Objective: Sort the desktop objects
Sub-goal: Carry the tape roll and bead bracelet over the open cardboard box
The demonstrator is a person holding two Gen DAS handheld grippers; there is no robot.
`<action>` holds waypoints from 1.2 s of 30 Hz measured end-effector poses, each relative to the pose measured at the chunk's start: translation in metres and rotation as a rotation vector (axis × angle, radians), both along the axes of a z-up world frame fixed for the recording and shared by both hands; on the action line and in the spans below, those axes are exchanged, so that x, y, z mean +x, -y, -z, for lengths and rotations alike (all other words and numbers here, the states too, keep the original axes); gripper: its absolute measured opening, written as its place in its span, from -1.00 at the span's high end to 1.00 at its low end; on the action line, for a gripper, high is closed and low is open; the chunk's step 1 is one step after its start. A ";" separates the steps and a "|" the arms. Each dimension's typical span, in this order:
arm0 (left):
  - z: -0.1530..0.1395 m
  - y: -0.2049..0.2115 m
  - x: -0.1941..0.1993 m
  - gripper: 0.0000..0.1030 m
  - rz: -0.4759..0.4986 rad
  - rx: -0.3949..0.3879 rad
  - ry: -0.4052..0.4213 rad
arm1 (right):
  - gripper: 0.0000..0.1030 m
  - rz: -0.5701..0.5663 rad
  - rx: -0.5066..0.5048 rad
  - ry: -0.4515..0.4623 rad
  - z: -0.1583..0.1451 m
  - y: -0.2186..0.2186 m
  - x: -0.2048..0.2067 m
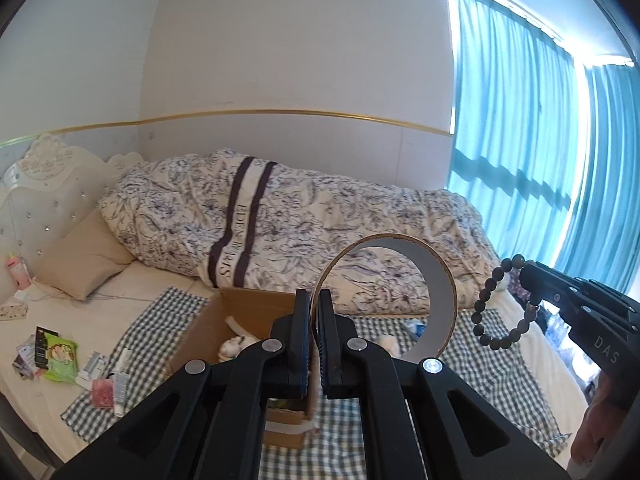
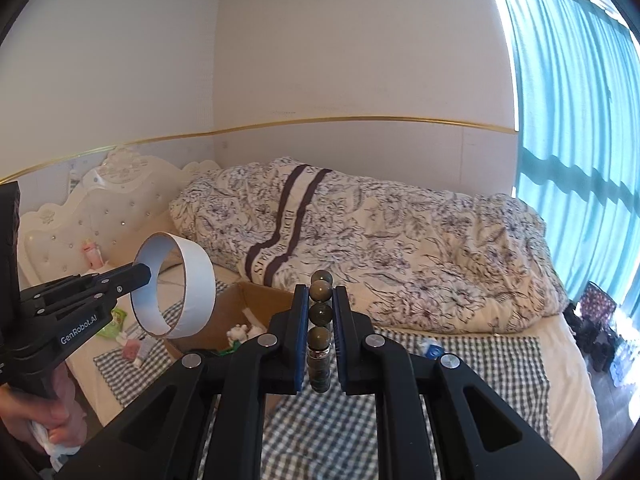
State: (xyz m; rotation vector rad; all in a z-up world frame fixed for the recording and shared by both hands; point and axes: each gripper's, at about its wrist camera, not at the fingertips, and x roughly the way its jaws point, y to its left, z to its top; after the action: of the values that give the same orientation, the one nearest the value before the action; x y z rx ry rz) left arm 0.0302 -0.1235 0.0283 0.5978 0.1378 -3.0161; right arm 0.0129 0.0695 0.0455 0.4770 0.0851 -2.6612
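left tool grips tape ring; right tool grips bracelet.

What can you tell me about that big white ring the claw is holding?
The ring is an almost used-up tape roll: a thin cardboard hoop, brown at the rim, white on both faces, hollow in the middle. It stands upright in the air, above the open cardboard box on the checked cloth. Only the left claw touches it, pinching its wall between both fingers.

Two wrist fisheyes, side by side above the bed, both facing the quilt and wall.
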 end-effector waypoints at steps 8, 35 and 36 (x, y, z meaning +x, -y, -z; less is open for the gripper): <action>0.003 0.042 -0.007 0.93 -0.064 0.007 0.009 | 0.79 -0.060 0.006 0.002 0.001 0.041 -0.015; 0.076 0.129 -0.087 0.93 -0.143 0.053 0.141 | 0.79 -0.179 0.081 0.131 0.068 0.141 -0.107; 0.079 0.131 -0.091 0.93 -0.145 0.055 0.148 | 0.79 -0.181 0.085 0.138 0.072 0.144 -0.111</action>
State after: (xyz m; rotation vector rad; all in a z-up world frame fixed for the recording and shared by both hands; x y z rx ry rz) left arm -0.0604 -0.2545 -0.0512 0.7765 0.2462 -2.8248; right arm -0.0982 -0.0742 -0.0261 0.6473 0.1904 -2.4479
